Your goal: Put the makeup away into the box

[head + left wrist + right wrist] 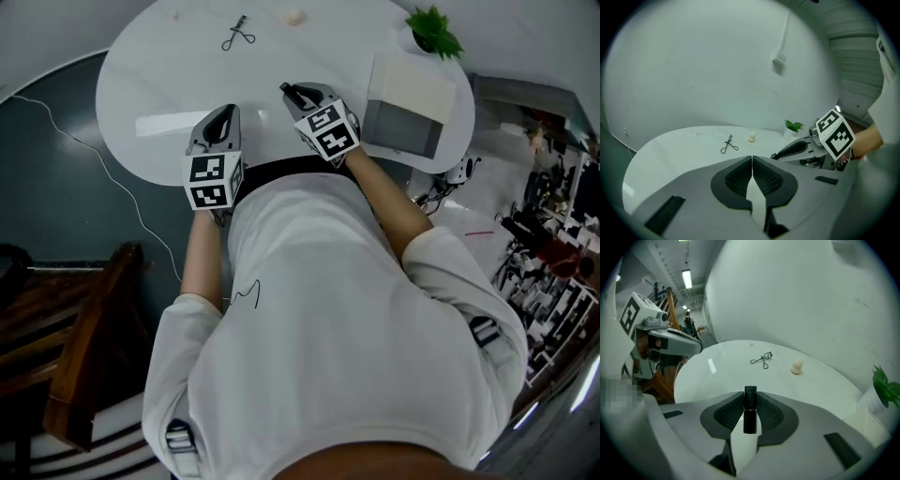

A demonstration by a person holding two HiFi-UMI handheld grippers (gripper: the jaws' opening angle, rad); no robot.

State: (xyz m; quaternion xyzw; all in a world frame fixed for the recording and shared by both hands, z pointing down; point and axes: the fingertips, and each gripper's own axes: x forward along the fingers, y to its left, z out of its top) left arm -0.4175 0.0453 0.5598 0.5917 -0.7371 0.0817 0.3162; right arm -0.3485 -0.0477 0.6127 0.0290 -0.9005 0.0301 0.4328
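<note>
In the head view the person's white shirt [328, 309] hides the near edge of the table [150, 84], and the black tube [750, 411] clamped in the right gripper [292, 92] is too small there to make out. The plant [886, 390] is cut off by the right gripper view's edge (only a few leaves show). The pale lump [797, 366] is too small to identify, and the inside of the box [417, 94] cannot be told.

Left tongs [752, 161] pressed together, empty — right tongs [750, 397] clamped on a black lipstick [750, 414].
</note>
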